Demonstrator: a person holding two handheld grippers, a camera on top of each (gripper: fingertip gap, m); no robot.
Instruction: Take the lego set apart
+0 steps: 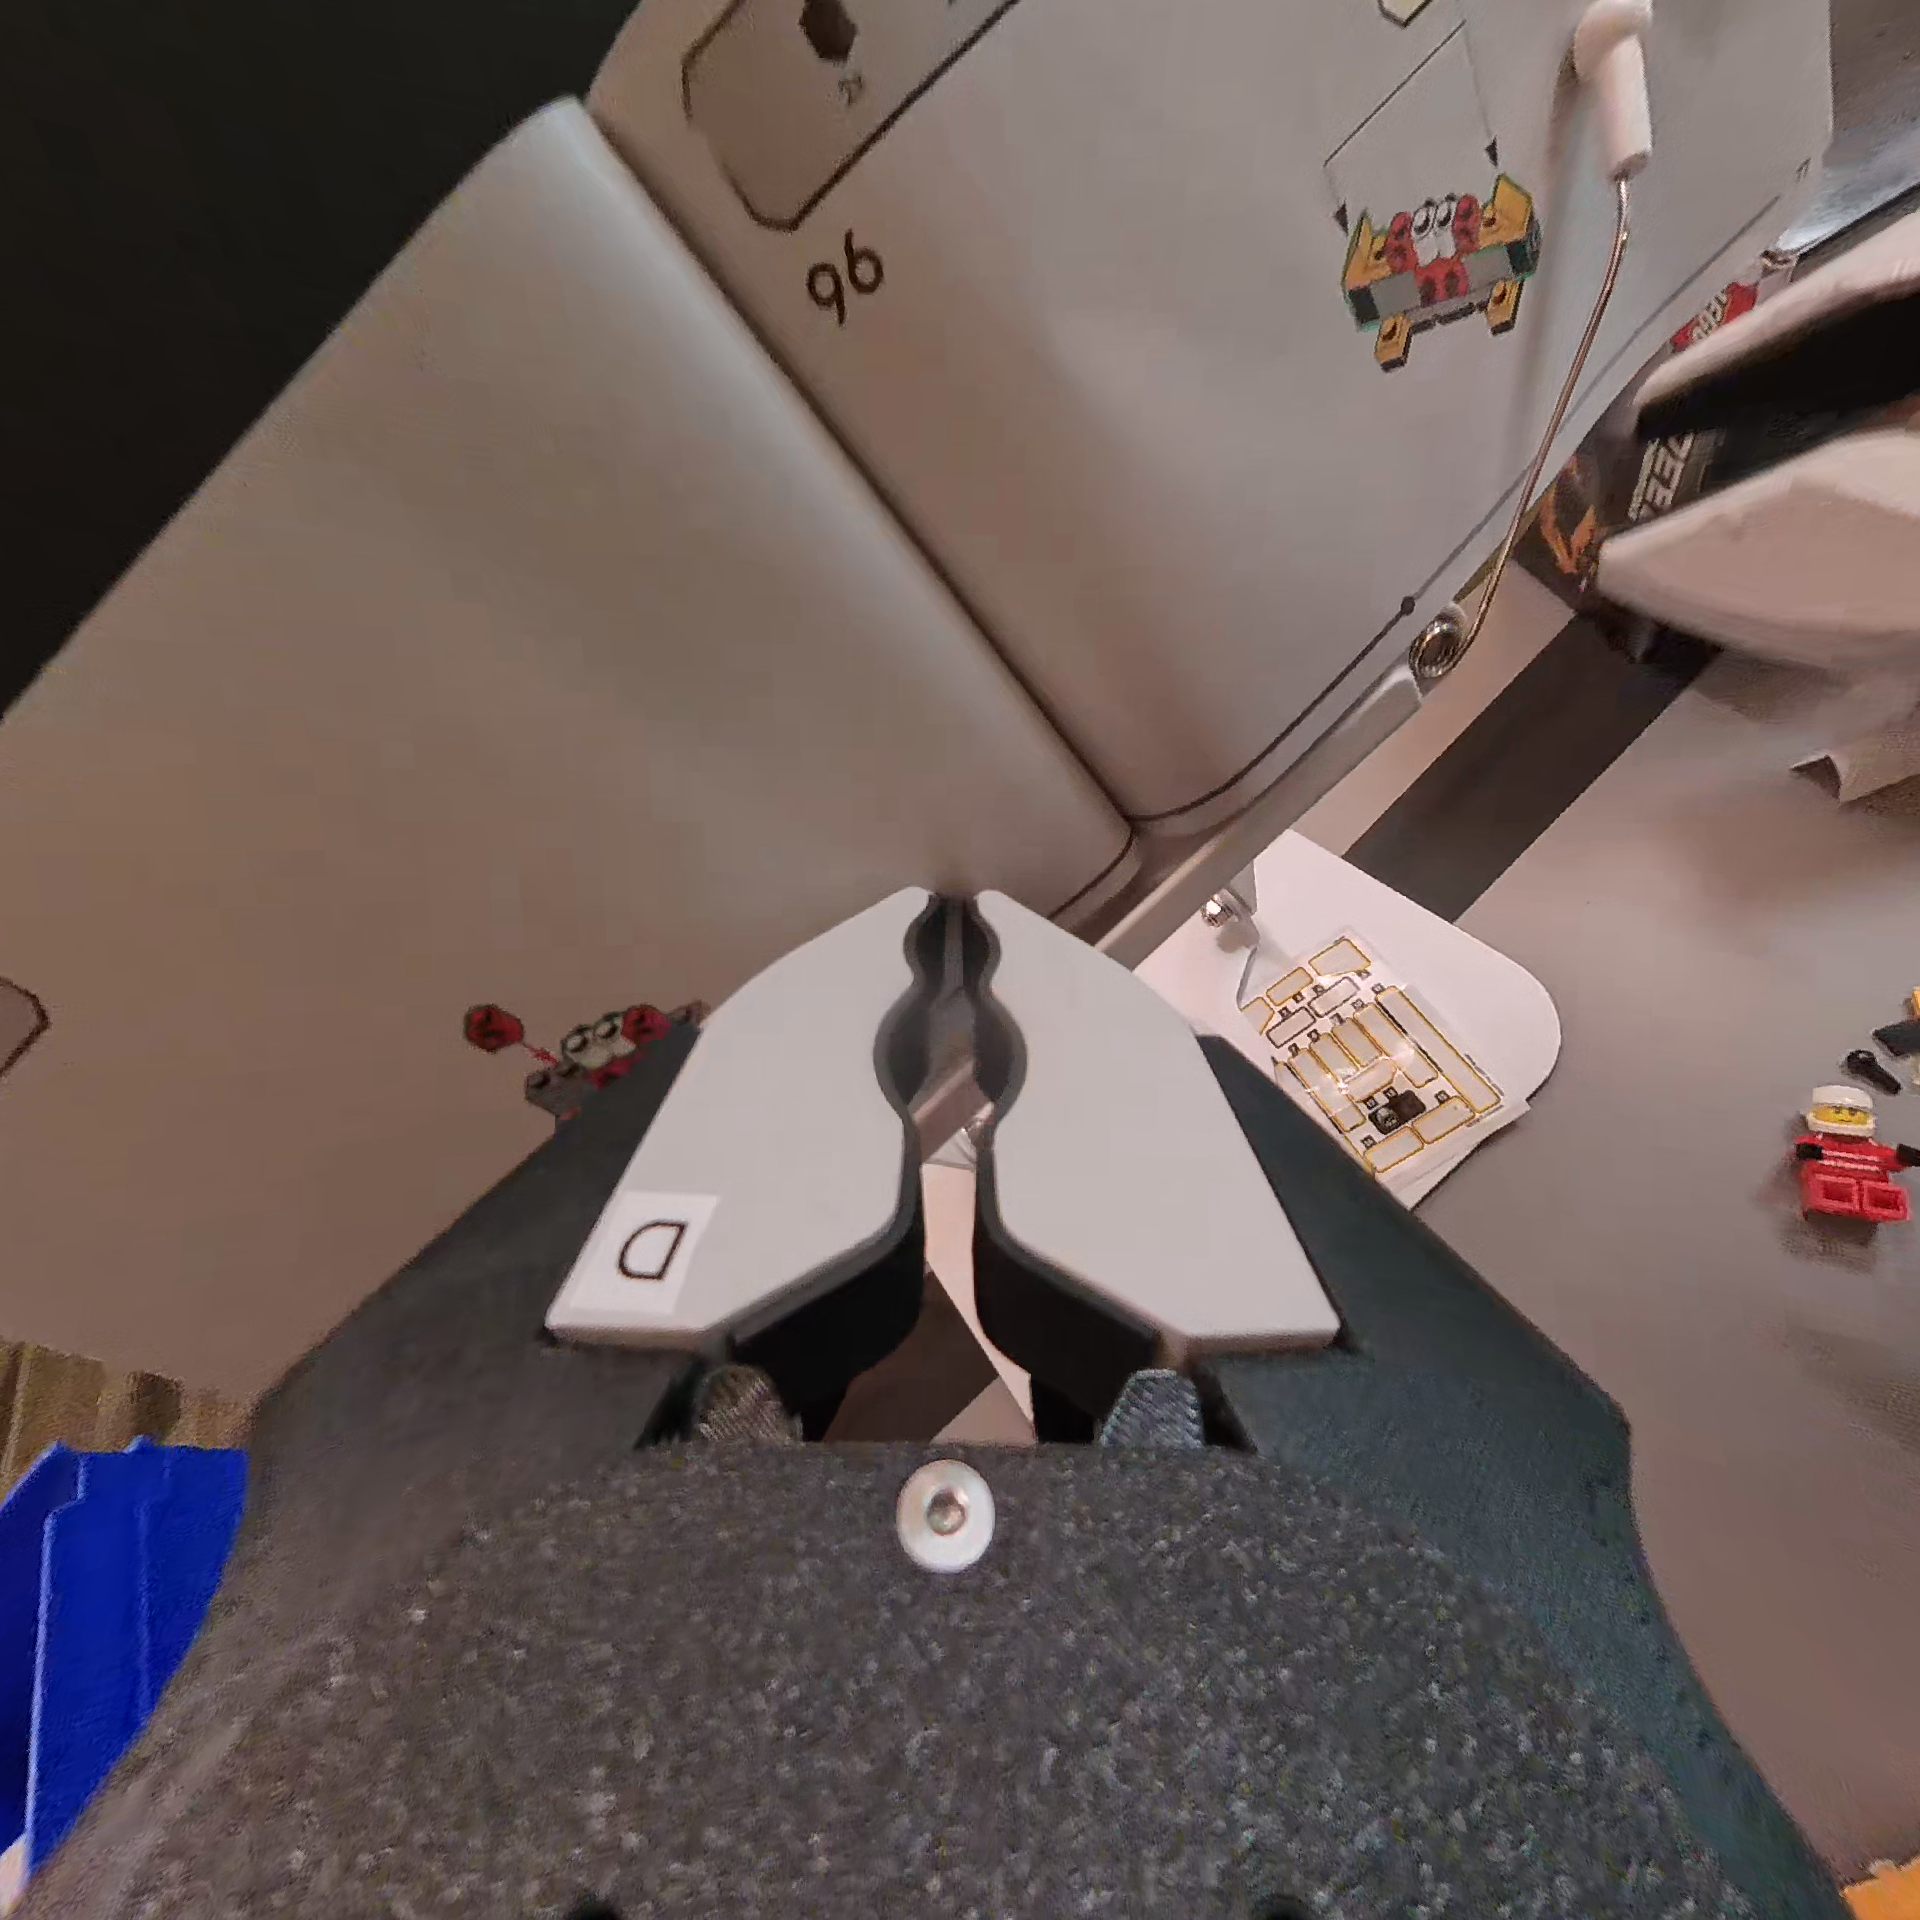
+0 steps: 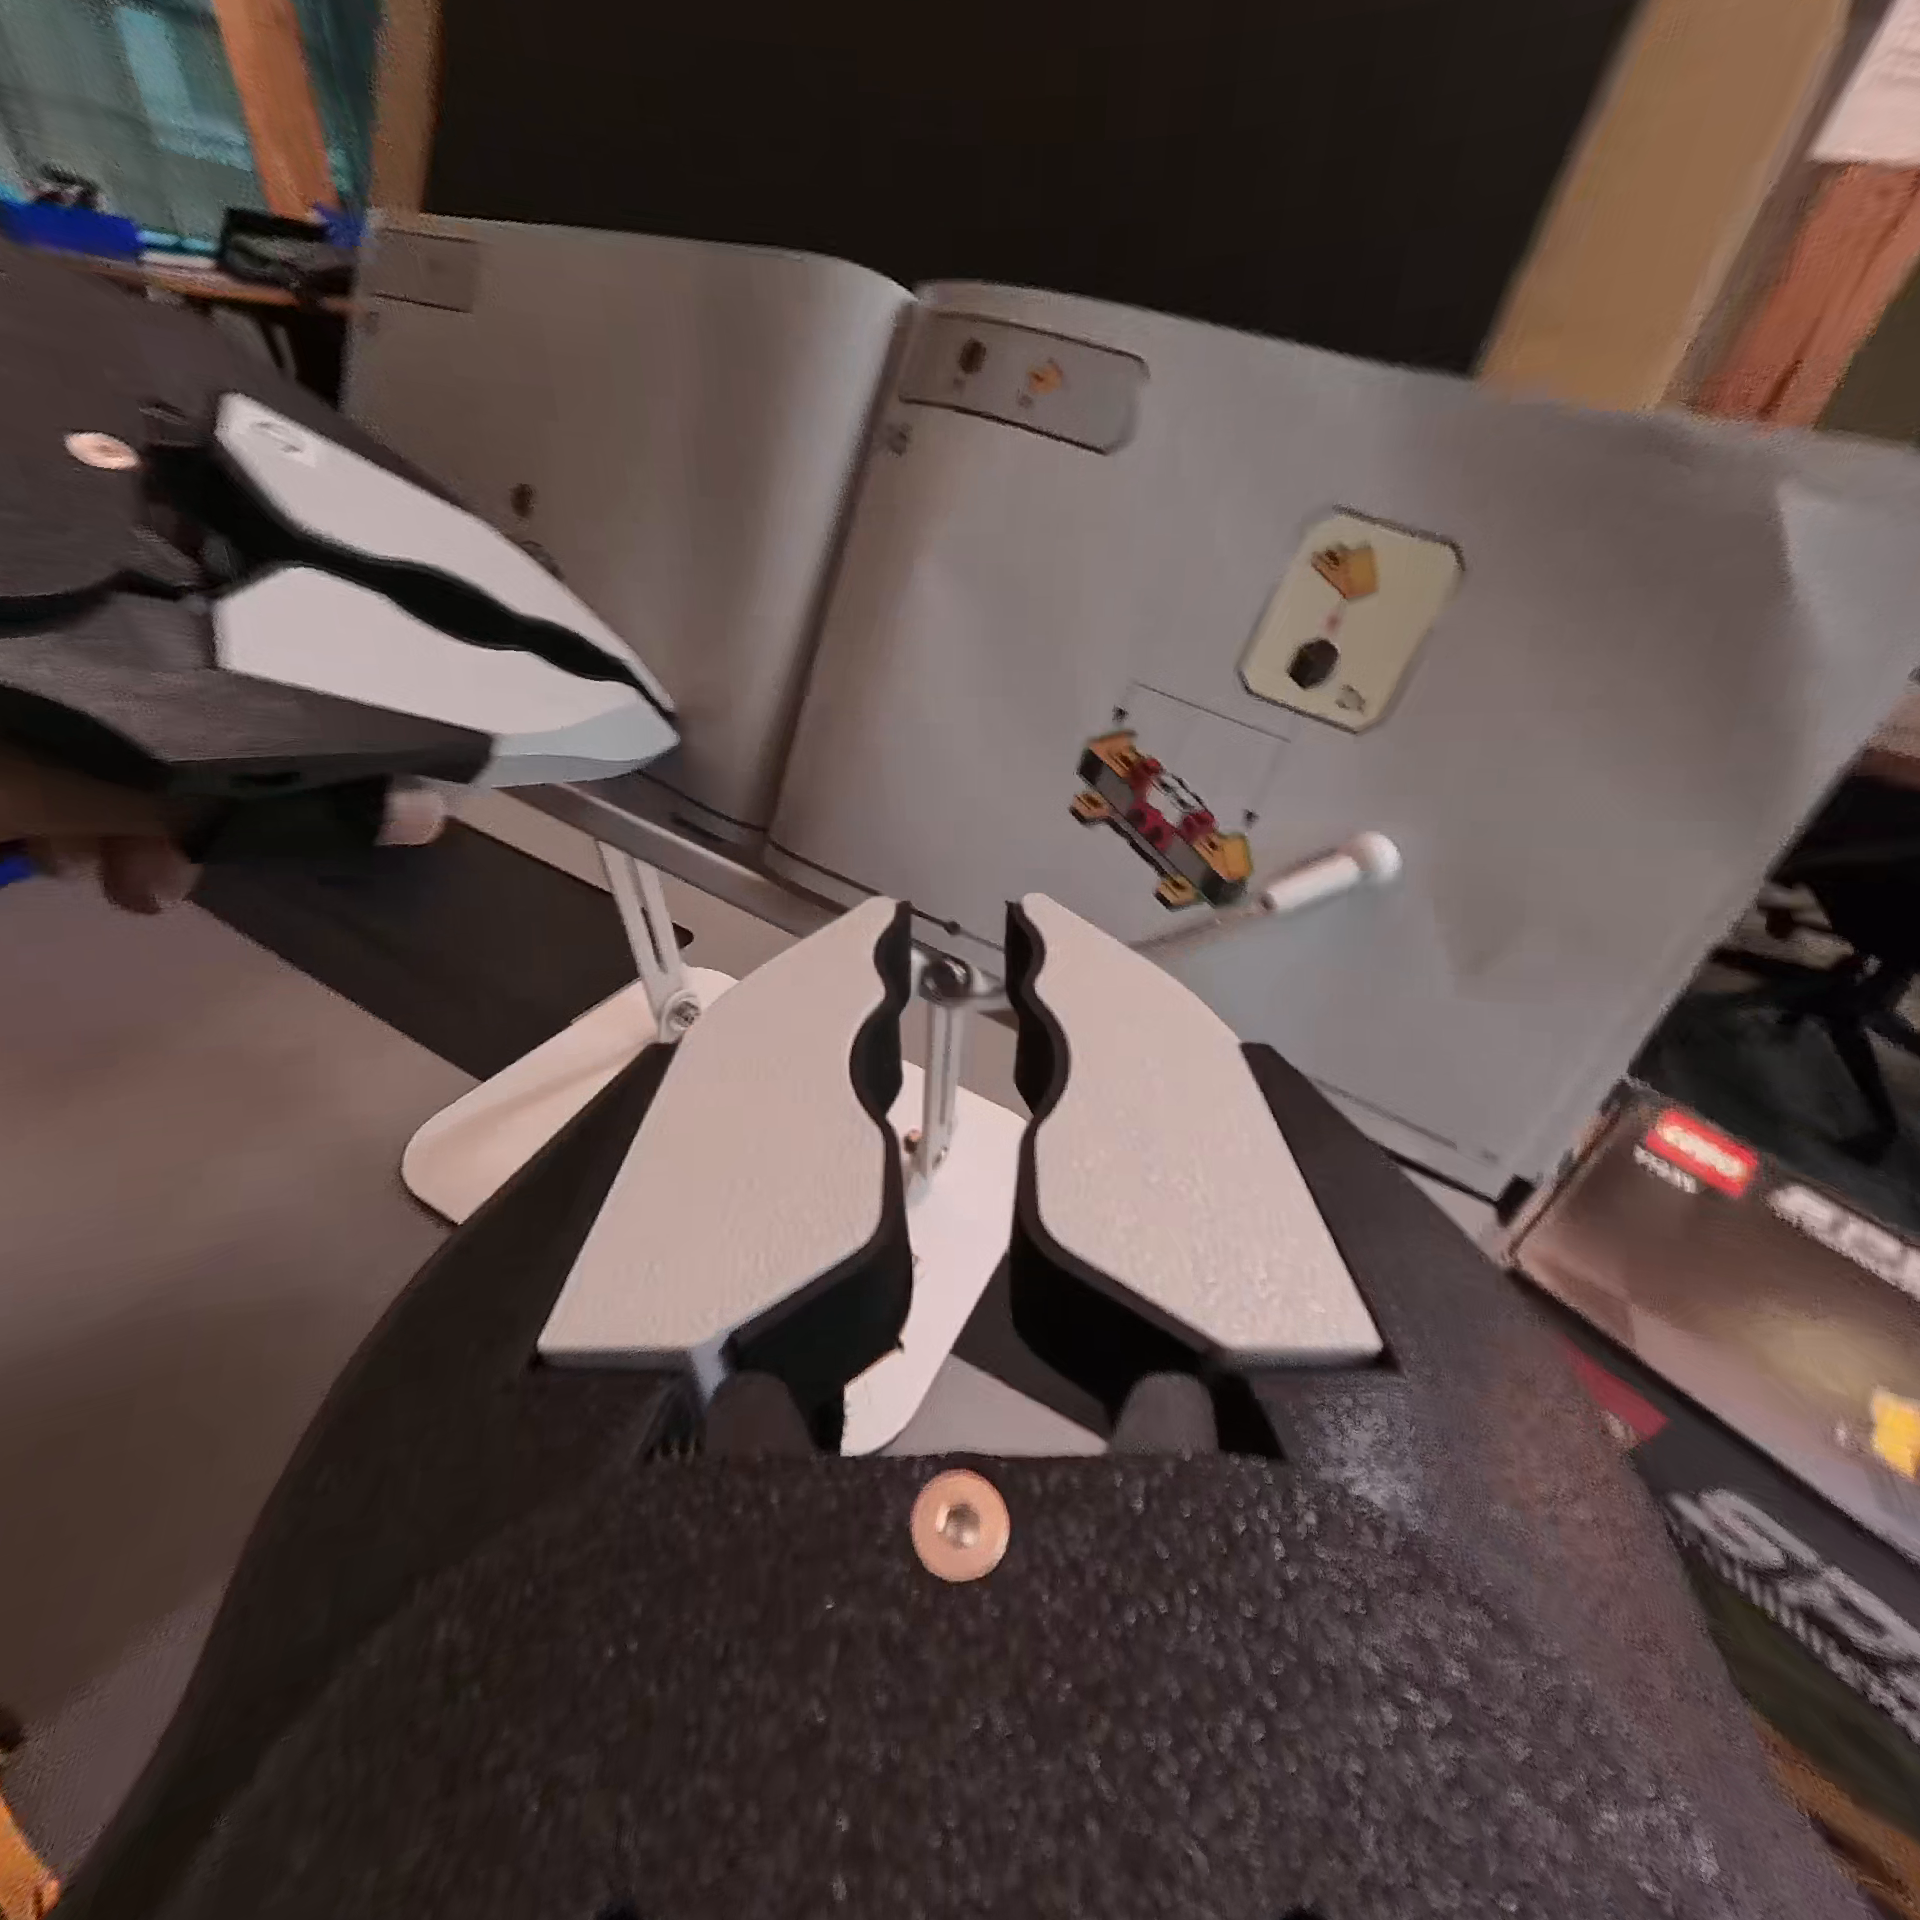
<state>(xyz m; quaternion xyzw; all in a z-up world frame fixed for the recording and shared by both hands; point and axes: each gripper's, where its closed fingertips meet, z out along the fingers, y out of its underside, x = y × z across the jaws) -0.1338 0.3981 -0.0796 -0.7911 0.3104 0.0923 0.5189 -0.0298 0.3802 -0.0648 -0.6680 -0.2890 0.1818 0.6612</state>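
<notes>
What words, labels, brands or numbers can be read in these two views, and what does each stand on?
I do not copy writing. These things bear it:
White sticker on the left gripper: one printed character.
Open instruction booklet: a large printed number, and smaller blurred marks.
Dark box: a red logo and blurred lettering.

You've got an open instruction booklet (image 2: 1039, 644) propped on a white stand (image 2: 499, 1132), held by a page clip (image 1: 1610, 83). Sticker sheet (image 1: 1371, 1049) lies flat on the grey worktop (image 1: 1662, 935) beside the stand. Blue bin (image 1: 94, 1621) at lower left.
</notes>
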